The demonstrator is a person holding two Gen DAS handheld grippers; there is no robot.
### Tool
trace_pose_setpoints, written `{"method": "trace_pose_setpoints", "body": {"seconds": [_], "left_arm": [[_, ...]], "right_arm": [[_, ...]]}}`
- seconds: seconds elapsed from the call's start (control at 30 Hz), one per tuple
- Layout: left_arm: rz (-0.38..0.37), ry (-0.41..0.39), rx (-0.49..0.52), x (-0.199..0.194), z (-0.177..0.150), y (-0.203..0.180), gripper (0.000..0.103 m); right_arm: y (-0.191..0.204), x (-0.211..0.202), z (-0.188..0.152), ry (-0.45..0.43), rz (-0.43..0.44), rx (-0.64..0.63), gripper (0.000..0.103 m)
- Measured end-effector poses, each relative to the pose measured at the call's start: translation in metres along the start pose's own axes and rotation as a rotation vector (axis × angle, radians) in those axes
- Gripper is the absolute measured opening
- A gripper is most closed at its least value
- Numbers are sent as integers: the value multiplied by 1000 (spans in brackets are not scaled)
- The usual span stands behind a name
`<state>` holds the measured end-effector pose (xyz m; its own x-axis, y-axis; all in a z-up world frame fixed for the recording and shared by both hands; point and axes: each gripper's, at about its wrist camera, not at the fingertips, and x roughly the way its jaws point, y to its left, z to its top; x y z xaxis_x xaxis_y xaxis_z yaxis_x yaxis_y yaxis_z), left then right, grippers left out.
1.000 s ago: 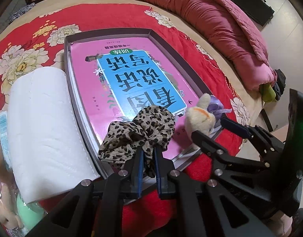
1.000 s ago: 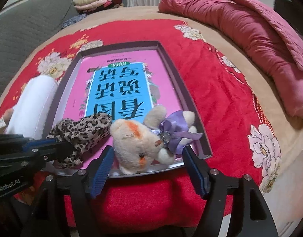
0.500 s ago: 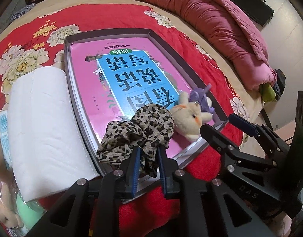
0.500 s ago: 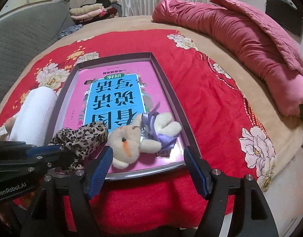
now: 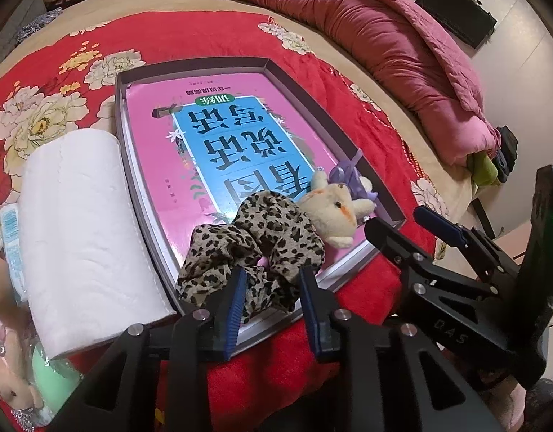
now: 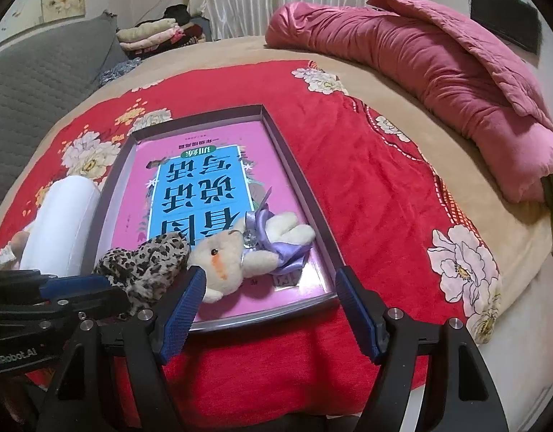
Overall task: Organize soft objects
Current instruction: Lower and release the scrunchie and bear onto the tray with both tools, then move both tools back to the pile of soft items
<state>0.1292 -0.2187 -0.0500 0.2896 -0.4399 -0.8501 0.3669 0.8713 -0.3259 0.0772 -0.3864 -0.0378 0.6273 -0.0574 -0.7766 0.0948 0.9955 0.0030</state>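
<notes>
Two soft things now lie in the shallow grey tray at the bed's near edge: the leopard-print fabric scrunchie and the cream plush toy with a purple ribbon, on the pink and blue book. Your left tool has just been opening and its pads no longer press the scrunchie between them. Your right tool stands wide and empty. Placing looks done; next, back both off. Mind the white paper roll beside the tray's left wall.
</notes>
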Motion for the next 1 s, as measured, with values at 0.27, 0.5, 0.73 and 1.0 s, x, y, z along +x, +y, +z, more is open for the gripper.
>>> {"method": "trace_pose_setpoints", "body": {"seconds": [0.27,0.5,0.73,1.0], "left_arm": [[-19,-28,15,-16,2,-8,30],[-32,-66,25,-37,0,-12,30],[-30,-130,0,-66,-10,-4,30],[8,-184,-34,-96,-25,15,30]], "right_arm": [[1,-7,0,-28,-3,-9,76],[-1,-9,0,-40,-9,-1,76],[-1,-17,0,-67,-20,-6,76],[7,-31,1,-124,-51,-39,76]]}}
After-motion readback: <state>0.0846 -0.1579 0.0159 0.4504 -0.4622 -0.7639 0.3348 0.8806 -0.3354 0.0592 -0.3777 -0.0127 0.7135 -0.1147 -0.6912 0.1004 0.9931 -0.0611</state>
